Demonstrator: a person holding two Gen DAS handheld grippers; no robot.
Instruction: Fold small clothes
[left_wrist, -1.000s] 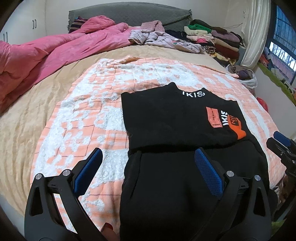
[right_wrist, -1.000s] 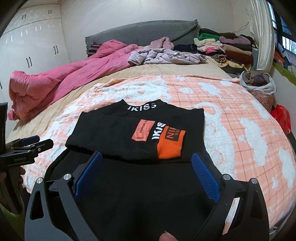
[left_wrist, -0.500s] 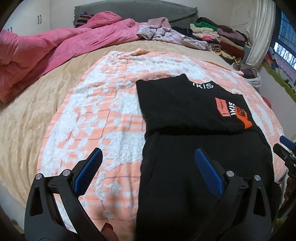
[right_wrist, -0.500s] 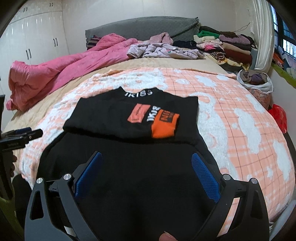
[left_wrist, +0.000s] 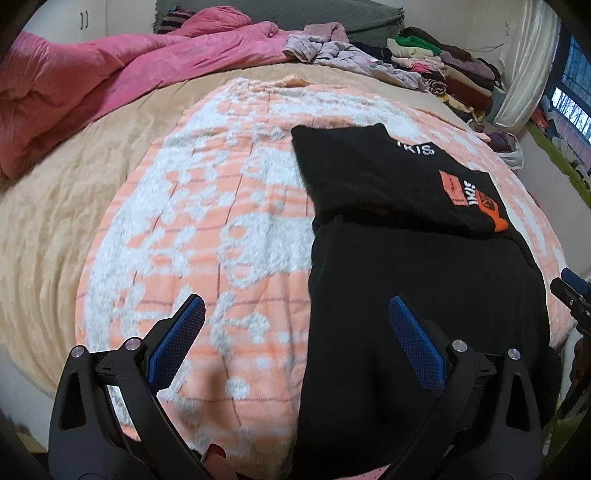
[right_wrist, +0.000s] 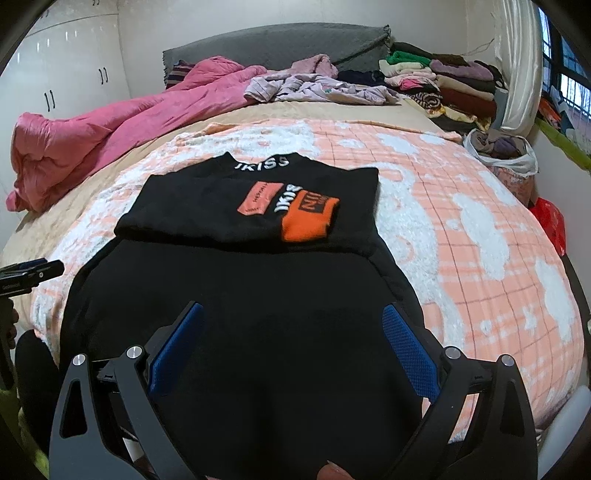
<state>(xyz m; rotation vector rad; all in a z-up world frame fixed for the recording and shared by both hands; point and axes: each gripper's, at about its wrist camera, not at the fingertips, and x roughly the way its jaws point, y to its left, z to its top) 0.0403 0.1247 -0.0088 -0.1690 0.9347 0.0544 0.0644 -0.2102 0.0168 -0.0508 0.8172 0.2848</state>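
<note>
Lying flat on a peach-and-white blanket (right_wrist: 461, 229) spread over a bed, a black garment (right_wrist: 258, 295) is pictured partly folded, its upper part with the orange patch (right_wrist: 308, 219) doubled back over the lower body. Both handheld tools are seen held above its near end: the left gripper (left_wrist: 295, 339) with its blue pads spread wide and nothing between them, one pad over the blanket and the other over black cloth, and the right gripper (right_wrist: 291, 343) likewise wide apart and empty, poised over the middle of the near panel. In the left view the garment is found from about 12 to 5 o'clock of the tool; in the right view it runs straight ahead toward 12 o'clock.

The fabric is judged to be soft, limp and light (a thick knit or fleece, by its look), likely to sag and slide off the fold if lifted by one point only. A hold is best taken at the two near corners of the hem, at about 7 and 5 o'clock of the right view, so that the edge is carried level.

The long axis is seen to run from the near hem toward the headboard (right_wrist: 277, 44), with the lettered collar (right_wrist: 263, 162) pointing to 12 o'clock. A pink duvet (right_wrist: 110, 125) and stacked clothes (right_wrist: 443, 81) are left well apart at the far end
</note>
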